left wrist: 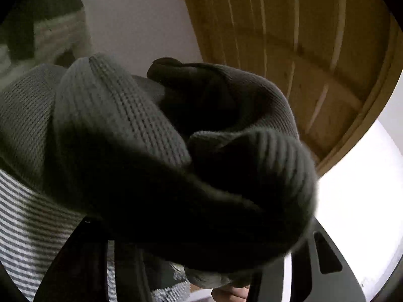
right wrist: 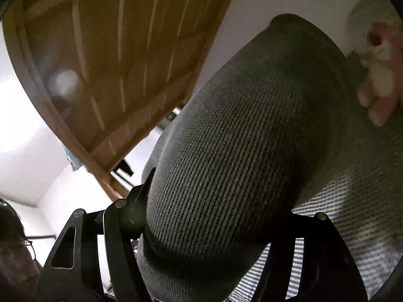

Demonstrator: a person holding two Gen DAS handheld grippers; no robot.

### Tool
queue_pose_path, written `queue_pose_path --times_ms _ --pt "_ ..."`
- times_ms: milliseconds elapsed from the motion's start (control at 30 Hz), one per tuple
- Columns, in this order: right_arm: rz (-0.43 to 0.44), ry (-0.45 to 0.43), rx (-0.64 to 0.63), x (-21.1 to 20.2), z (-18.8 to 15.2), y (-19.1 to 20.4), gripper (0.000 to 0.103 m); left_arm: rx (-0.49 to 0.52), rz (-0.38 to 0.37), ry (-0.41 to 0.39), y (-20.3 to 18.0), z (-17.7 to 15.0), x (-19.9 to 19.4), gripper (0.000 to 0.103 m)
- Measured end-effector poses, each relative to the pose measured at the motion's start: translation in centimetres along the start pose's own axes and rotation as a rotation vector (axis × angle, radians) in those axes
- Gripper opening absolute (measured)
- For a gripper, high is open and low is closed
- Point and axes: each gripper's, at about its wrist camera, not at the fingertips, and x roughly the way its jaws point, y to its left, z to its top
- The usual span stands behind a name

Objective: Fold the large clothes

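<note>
Behind the grey knit sweater [left wrist: 141,130] stood one wooden door [left wrist: 289,37]; each claw, left [left wrist: 191,239] and right [right wrist: 211,226], clenched its bunched fabric, which blocked both views.

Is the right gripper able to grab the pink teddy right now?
Probably not. The right gripper is full of grey sweater, which bulges between it and the teddy.

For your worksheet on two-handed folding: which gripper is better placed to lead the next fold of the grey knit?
Probably the right gripper: it clamps one smooth stretch of the knit. The left gripper holds a bunched, twisted wad.
</note>
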Motion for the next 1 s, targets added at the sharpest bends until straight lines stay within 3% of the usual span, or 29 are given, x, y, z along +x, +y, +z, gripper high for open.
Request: queue_pose_path --times_ms 133,367,433,500,600,667,700,733,767,800,833,867,900,1000 --pt "-0.034 -0.029 -0.003 -5.0 -0.2 0.0 0.062 -0.005 -0.021 0.048 -2.2 -3.3 3.0 0.046" --pt "0.021 -0.029 -0.036 -9.6 -1.1 0.7 0.062 0.057 -0.032 0.029 -5.0 -4.7 1.4 0.046" --pt "0.077 0.007 -0.041 -9.8 -1.6 -0.9 0.063 0.091 -0.001 0.014 -4.9 -5.3 1.5 0.046" --pt "0.121 0.039 -0.015 -9.9 -2.7 -4.2 0.063 0.113 0.08 -0.011 -3.3 -7.2 0.7 0.046" --pt "0.12 0.121 0.097 -8.2 -6.7 -12.0 0.063 0.085 0.251 0.007 3.0 -11.4 -0.4 0.046" --pt "0.011 0.191 0.231 -6.9 -10.9 -18.7 0.063 0.028 0.393 0.073 8.7 -14.0 -0.3 0.046" --pt "-0.09 0.237 0.322 -6.3 -13.7 -22.6 0.064 -0.022 0.461 0.122 11.8 -15.3 -0.3 0.046" --pt "-0.148 0.264 0.371 -6.1 -15.3 -24.6 0.07 -0.106 0.51 0.177 14.8 -15.9 -0.1 0.046" --pt "-0.177 0.287 0.41 -6.3 -17.4 -26.4 0.078 -0.23 0.501 0.213 18.1 -17.6 -1.0 0.049" --pt "-0.167 0.284 0.404 -6.5 -18.0 -26.4 0.087 -0.279 0.438 0.193 19.2 -18.5 -2.1 0.052" --pt "-0.154 0.269 0.381 -7.2 -18.2 -25.7 0.092 -0.238 0.439 0.197 18.2 -18.7 -2.6 0.063" --pt "-0.18 0.264 0.355 -8.0 -18.0 -24.6 0.095 -0.206 0.485 0.215 17.1 -18.6 -2.9 0.087" --pt "-0.263 0.308 0.299 -8.5 -17.6 -23.0 0.096 -0.182 0.501 0.237 15.7 -18.5 -3.2 0.099" --pt "-0.587 0.408 0.033 -8.7 -16.8 -17.9 0.096 0.02 0.576 0.321 8.5 -16.0 -3.3 0.097"
